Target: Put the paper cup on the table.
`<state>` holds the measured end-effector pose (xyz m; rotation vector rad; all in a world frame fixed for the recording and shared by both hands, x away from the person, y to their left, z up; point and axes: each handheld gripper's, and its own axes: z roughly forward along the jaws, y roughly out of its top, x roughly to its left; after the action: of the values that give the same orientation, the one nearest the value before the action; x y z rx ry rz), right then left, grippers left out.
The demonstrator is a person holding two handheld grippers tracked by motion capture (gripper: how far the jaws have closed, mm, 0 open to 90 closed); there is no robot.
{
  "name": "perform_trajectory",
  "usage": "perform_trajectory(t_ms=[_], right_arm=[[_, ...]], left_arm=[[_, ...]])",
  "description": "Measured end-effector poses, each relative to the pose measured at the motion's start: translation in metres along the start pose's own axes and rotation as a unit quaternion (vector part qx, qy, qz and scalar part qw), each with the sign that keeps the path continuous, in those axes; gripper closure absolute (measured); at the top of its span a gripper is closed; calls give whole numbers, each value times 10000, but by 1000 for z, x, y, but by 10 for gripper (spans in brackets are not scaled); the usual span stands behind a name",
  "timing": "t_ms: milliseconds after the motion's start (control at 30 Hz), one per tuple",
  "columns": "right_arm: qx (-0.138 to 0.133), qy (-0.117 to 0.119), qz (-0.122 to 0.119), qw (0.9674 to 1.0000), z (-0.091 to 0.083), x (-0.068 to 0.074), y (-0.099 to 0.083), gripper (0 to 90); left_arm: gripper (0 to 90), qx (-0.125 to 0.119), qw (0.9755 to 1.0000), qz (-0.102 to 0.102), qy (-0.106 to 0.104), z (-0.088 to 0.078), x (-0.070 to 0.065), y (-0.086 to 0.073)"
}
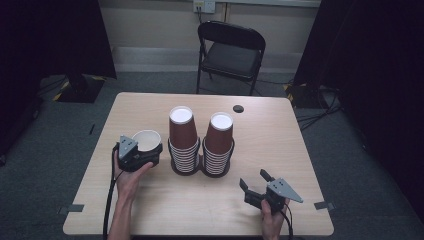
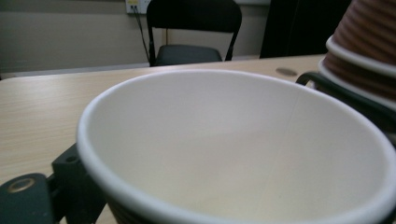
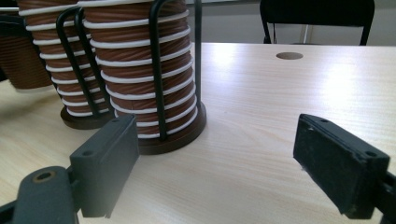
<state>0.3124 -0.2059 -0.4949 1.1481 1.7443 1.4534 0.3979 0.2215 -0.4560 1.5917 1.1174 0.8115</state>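
Looking down on the tabletop (image 1: 150, 210), we see the left gripper (image 1: 145, 152) around an upright paper cup (image 1: 147, 140), its white inside facing up, near the left edge. In the left gripper view the cup's rim (image 2: 224, 79) sits between the jaws, but we cannot tell whether the pads press on its wall. The cup stands just beside the left stack of brown cups (image 1: 182, 140), with only a thin gap toward the black wire holder (image 1: 186, 162). A second stack (image 1: 219, 142) stands touching or nearly touching the first, both upside down in their holders at the middle of the tabletop.

The right gripper (image 1: 254, 179) rests low near the front right corner, its jaws spread wide with nothing between them. In the right gripper view its jaws frame bare wood in front of the nearer holder's base (image 3: 173, 137).

Open room lies behind the stacks, up to the round grommet hole (image 1: 238, 108) by the far edge. A folding chair (image 1: 231, 50) stands beyond the tabletop.
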Motion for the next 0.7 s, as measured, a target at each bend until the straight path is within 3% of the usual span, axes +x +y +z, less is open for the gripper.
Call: perform_trajectory(t_ms=[133, 300, 700], right_arm=[[-65, -18, -21, 10000, -1, 0, -1, 137], [-74, 50, 54, 9999, -2, -1, -1, 137], [-77, 82, 50, 9999, -1, -2, -1, 140]], left_arm=[[74, -85, 9997, -203, -67, 4, 2, -1], [75, -75, 9997, -211, -60, 13, 8, -3], [83, 308, 9992, -226, -64, 23, 10, -15]])
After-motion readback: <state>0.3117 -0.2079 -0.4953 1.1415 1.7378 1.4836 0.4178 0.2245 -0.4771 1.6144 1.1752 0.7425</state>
